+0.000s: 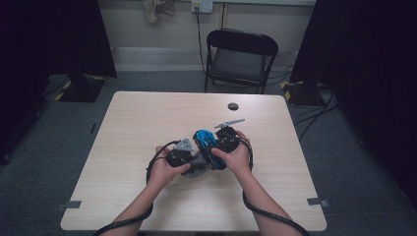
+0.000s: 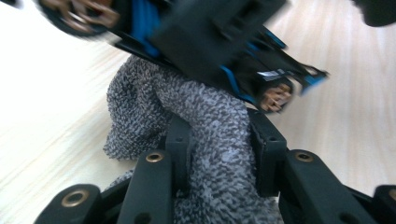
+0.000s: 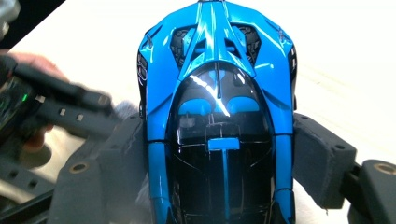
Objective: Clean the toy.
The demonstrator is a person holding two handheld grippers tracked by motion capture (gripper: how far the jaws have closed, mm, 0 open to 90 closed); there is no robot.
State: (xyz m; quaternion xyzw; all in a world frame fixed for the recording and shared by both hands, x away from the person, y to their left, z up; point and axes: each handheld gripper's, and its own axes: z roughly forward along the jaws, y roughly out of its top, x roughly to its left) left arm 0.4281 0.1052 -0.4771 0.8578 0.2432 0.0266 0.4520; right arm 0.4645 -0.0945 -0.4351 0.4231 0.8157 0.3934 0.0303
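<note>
In the high view a person's hands hold both grippers close together at the middle of the table. The right gripper is shut on a blue and black toy car. The right gripper view shows the car from above, nose pointing away, with a pad pressed on each flank. A grey knitted cloth is pinched in the shut left gripper. It bulges up against the car's underside. The cloth lies under the car, between the hands.
A small black round thing lies on the table beyond the hands. Behind the far edge stands a black folding chair. Grey tape marks sit near the front corners. Dark curtains flank the room.
</note>
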